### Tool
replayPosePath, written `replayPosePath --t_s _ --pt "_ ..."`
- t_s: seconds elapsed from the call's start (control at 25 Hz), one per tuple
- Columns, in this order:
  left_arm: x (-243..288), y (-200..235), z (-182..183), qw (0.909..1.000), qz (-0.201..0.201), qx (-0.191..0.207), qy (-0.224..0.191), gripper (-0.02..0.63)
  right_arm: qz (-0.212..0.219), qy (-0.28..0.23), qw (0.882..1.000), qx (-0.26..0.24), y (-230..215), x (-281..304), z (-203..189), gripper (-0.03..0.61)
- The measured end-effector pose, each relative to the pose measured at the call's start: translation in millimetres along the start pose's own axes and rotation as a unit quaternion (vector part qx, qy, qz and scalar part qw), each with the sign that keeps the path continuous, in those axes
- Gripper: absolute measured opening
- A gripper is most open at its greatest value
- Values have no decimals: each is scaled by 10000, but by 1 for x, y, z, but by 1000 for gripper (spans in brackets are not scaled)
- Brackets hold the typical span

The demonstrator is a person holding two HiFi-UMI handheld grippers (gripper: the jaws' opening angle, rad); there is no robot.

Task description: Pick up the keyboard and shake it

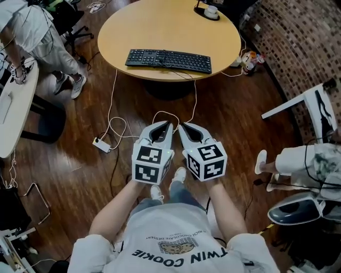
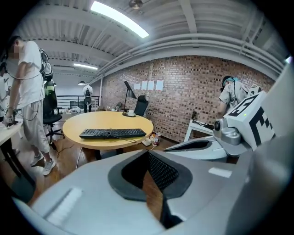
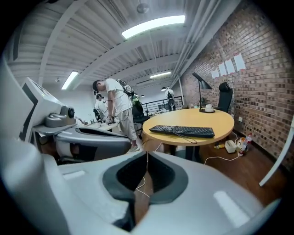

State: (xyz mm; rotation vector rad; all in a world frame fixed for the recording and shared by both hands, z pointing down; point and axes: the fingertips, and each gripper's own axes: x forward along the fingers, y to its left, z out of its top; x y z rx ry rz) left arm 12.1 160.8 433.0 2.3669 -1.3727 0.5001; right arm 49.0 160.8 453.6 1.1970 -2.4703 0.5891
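A black keyboard (image 1: 168, 60) lies flat near the front edge of the round wooden table (image 1: 160, 26), its cable trailing off the edge. It also shows in the left gripper view as the keyboard (image 2: 112, 133) and in the right gripper view as the keyboard (image 3: 182, 131). My left gripper (image 1: 170, 123) and right gripper (image 1: 180, 125) hang side by side above the floor, well short of the table. Both are shut with nothing between their jaws. Their tips nearly meet.
White cables and a power strip (image 1: 101, 144) lie on the wood floor between me and the table. A desk lamp base and cup (image 1: 208, 10) sit at the table's far side. A person (image 1: 37, 37) stands at left; a brick wall (image 1: 303, 42) runs along the right.
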Motion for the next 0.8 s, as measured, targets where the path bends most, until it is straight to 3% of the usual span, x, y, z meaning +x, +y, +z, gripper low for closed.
replayPosePath --t_s 0.36,0.8 --pt "-84 14 -23 9995 -125 -5 -294 8 -293 -363 9982 368 88 -24 -13 6" --pt "-139 -13 -30 9983 -452 34 -368 8 -522 -599 9957 470 133 -68 -17 5"
